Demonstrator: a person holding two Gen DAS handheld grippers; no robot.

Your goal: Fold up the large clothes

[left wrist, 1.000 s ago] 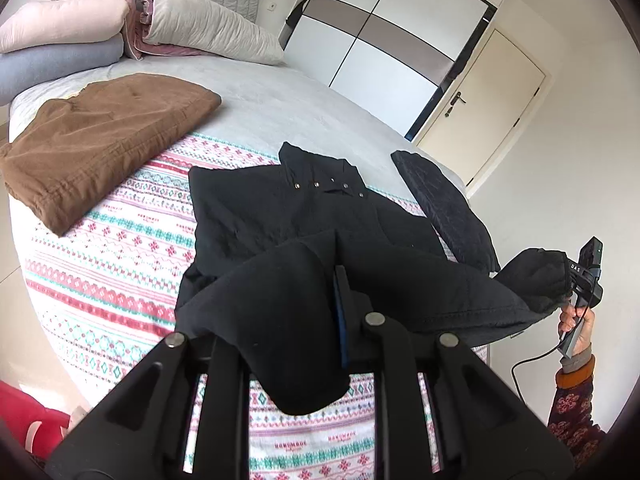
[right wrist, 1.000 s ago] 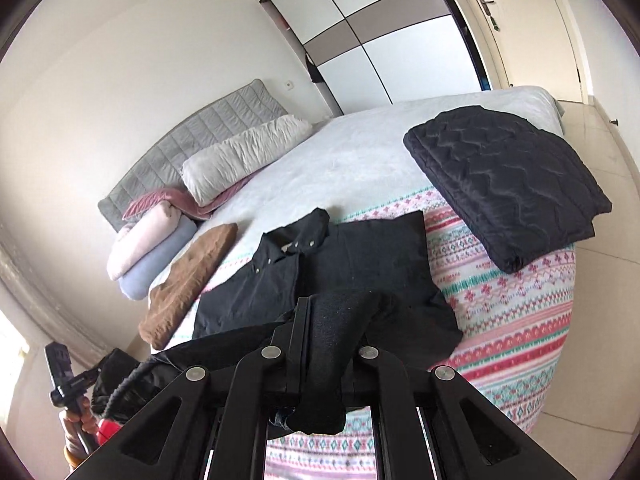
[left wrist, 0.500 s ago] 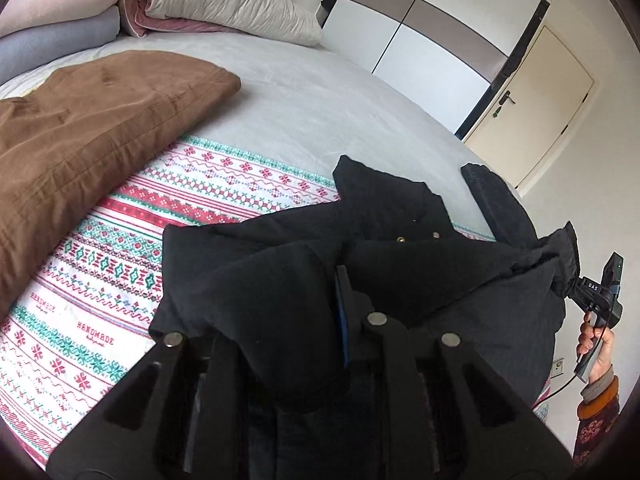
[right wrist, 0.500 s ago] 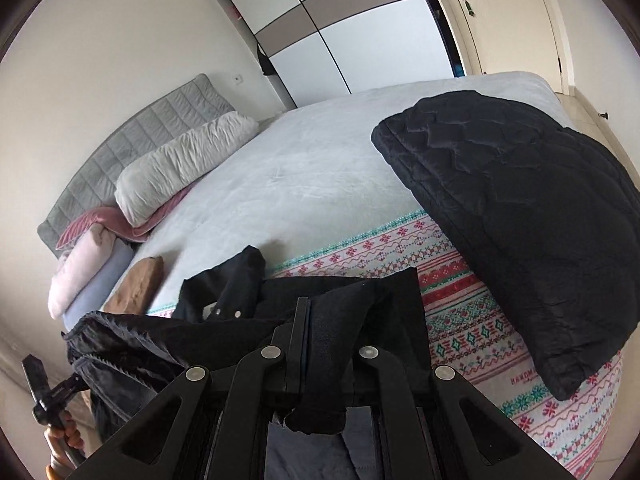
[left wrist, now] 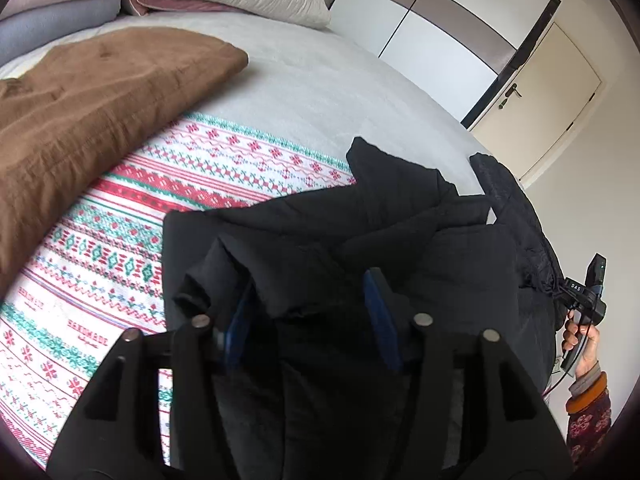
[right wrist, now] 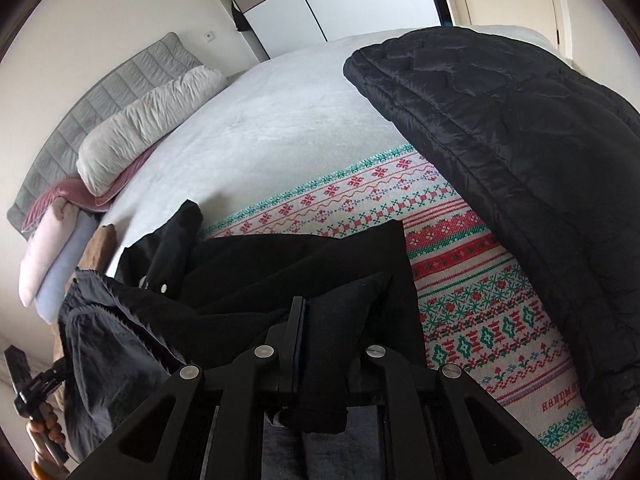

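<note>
A black jacket [left wrist: 400, 240] lies on the patterned bed cover [left wrist: 120, 248], its lower half folded up over its upper half; the collar [left wrist: 384, 168] points toward the headboard. My left gripper [left wrist: 308, 304] is open over the folded edge, blue pads apart, with cloth lying loose between them. My right gripper [right wrist: 320, 332] is shut on the jacket's other corner [right wrist: 340, 320], held low over the jacket [right wrist: 304, 256]. The right gripper also shows at the right edge of the left wrist view [left wrist: 584, 296].
A folded brown garment [left wrist: 88, 96] lies to the left. A folded black quilted jacket [right wrist: 520, 168] lies to the right. Pillows [right wrist: 148, 120] and folded blankets are stacked at the headboard. A wardrobe and door stand beyond the bed.
Both grippers carried the jacket's lower edge forward over its upper half and lowered it. The left gripper has opened and let go of the cloth; the right stays shut.
</note>
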